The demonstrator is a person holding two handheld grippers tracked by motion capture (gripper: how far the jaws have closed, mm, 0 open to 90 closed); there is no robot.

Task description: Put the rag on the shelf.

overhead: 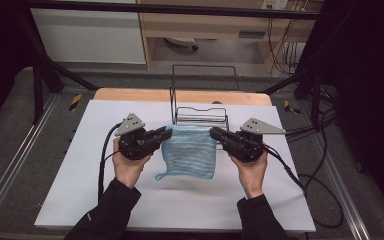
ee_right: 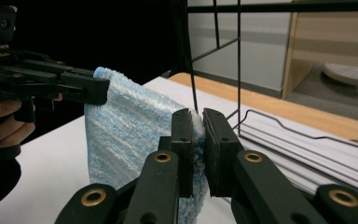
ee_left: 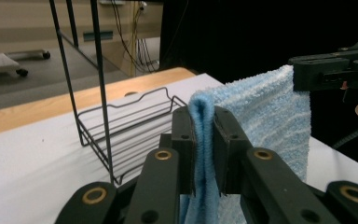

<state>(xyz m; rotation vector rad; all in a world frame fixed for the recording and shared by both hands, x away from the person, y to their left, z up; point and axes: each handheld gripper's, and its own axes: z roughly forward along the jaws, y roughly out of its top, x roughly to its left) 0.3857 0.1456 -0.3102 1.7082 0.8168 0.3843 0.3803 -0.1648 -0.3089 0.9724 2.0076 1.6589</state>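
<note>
the left claw (overhead: 167,134) is clenched on the upper left corner of the blue cloth (overhead: 190,152), and the right claw (overhead: 214,133) is clenched on its upper right corner. between them the cloth's top edge runs taut and the rest hangs down, its lower edge and a small loop at the lower left corner close to the desk (overhead: 80,190); whether they touch it i cannot tell. in the left claw view the cloth (ee_left: 261,112) is folded over and pinched between the two black jaws; in the right claw view the cloth (ee_right: 126,135) is squeezed flat between that claw's jaws.

just beyond both claws stands a black wire rack (overhead: 202,116), its low basket right behind the cloth's top edge and its tall frame rising past it. to the outer side of each claw, and on the near side towards the person, the white sheet covering the desk lies open. a strip of bare wood shows along the desk's far edge.

past the desk is grey floor, a pale cabinet, hanging cables and dark metal frame bars. no writing can be read.
</note>
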